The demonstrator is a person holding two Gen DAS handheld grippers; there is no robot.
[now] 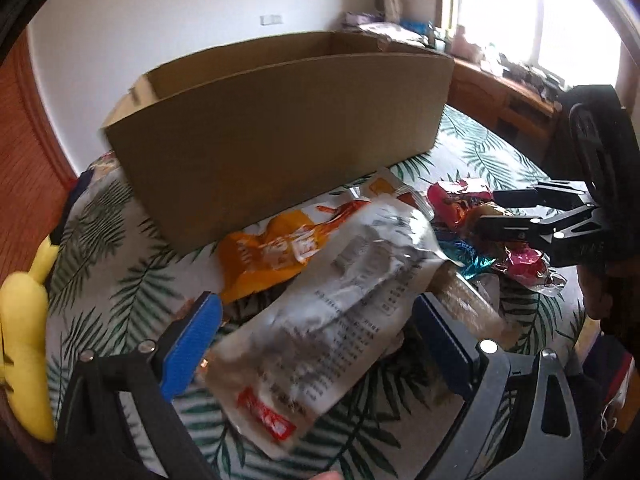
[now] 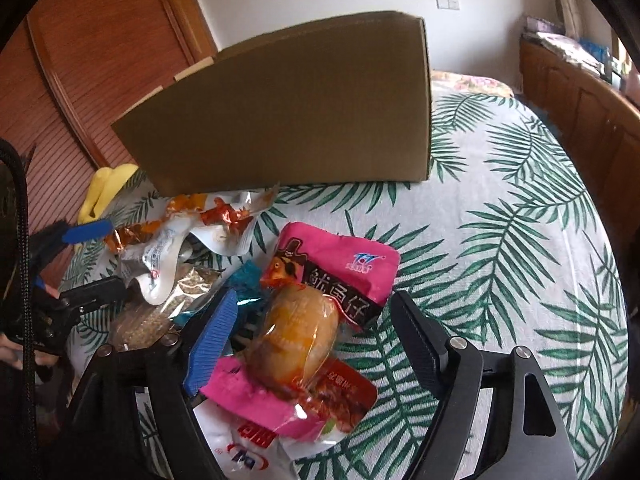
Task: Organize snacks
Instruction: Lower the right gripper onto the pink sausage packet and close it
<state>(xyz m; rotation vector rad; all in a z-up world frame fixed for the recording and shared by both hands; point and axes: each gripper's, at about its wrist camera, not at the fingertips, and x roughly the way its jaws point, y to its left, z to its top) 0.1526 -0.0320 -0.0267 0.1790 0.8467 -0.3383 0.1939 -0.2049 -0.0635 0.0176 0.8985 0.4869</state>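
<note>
Here, snack packets lie heaped on a palm-leaf-print cloth (image 2: 500, 240) in front of an open cardboard box (image 1: 280, 128). In the left wrist view, the left gripper (image 1: 316, 340) is spread wide, and a crumpled white snack bag (image 1: 332, 312) with fine printed text and a red label lies between its blue-padded fingers (image 1: 192, 344); whether either pad touches the bag cannot be told. An orange snack bag (image 1: 272, 252) lies just beyond the white one, its far edge close to the box's near wall. To the right of both sits a cluster of foil-wrapped sweets (image 1: 460, 200) in pink, teal and gold, with the right gripper's dark fingers reaching in among them from the right.

In the right wrist view, the right gripper (image 2: 316, 336) is likewise spread apart. A clear-wrapped yellow bun (image 2: 296, 332) lies between its fingers, nearer the blue left pad, and rests on a pink snack packet (image 2: 340, 272) printed with a cartoon figure and Chinese characters. A second pink wrapper (image 2: 256, 400) sits just beside the left pad's lower end; contact cannot be confirmed. Beyond and to the left, the white bag and orange foil pieces lie against the foot of the box, with the left gripper's blue pad beside them. A yellow plush toy (image 1: 24, 340) lies at the left edge of the cloth.
</note>
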